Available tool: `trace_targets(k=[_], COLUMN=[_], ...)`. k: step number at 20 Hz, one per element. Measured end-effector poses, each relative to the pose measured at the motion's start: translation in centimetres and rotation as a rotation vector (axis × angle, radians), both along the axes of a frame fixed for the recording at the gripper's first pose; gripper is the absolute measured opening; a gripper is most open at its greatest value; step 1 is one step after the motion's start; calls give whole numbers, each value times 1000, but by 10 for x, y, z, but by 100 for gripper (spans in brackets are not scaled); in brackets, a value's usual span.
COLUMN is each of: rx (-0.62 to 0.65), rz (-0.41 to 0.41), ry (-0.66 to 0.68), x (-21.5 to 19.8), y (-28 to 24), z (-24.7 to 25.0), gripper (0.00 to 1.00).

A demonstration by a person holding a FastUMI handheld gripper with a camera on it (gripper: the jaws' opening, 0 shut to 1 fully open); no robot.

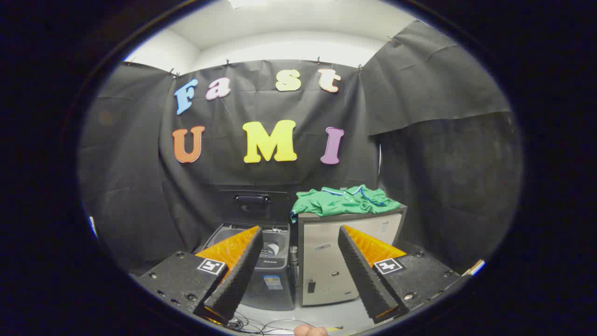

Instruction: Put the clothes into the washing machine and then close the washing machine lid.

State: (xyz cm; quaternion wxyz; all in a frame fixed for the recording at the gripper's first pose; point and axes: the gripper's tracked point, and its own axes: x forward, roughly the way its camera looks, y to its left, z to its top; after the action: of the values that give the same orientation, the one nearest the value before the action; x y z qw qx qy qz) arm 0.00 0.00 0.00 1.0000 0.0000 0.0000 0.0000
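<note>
Your gripper (298, 233) is held level and pointed straight ahead at the two appliances, with its fingers spread wide and nothing between them. The left finger (238, 268) angles inward and lines up with the washing machine (261, 261); the right finger (366, 270) angles inward over the front of the pale cabinet (326, 256). A sliver of your fingertip (310, 330) shows at the very bottom, just beneath the gap between the fingers, next to some thin cables (261, 324) lying on the light floor (336, 315).

Beyond the fingertips, and well apart from them, the washing machine sits low on the floor with its lid (252, 203) standing upright and open against the black cloth wall (140, 186). You can see into the open top, where part of the drum and the control strip show past the left finger.

Just beside the machine, on its right and almost touching it, stands the taller pale cabinet. The clothes (343, 200), a green garment with blue and white trim at the collar, lie crumpled on top of that cabinet, one edge hanging slightly over its left corner. They sit higher than your fingertips and farther back, a little right of the gap between the fingers.
</note>
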Motion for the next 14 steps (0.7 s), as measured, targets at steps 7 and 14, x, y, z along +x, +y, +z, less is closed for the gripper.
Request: trace_targets(k=[7, 14], rx=[-3, -6], rz=[-1, 9], ry=[-7, -8], x=[-1, -5], y=[-3, 0], z=[3, 6], gripper=[100, 100])
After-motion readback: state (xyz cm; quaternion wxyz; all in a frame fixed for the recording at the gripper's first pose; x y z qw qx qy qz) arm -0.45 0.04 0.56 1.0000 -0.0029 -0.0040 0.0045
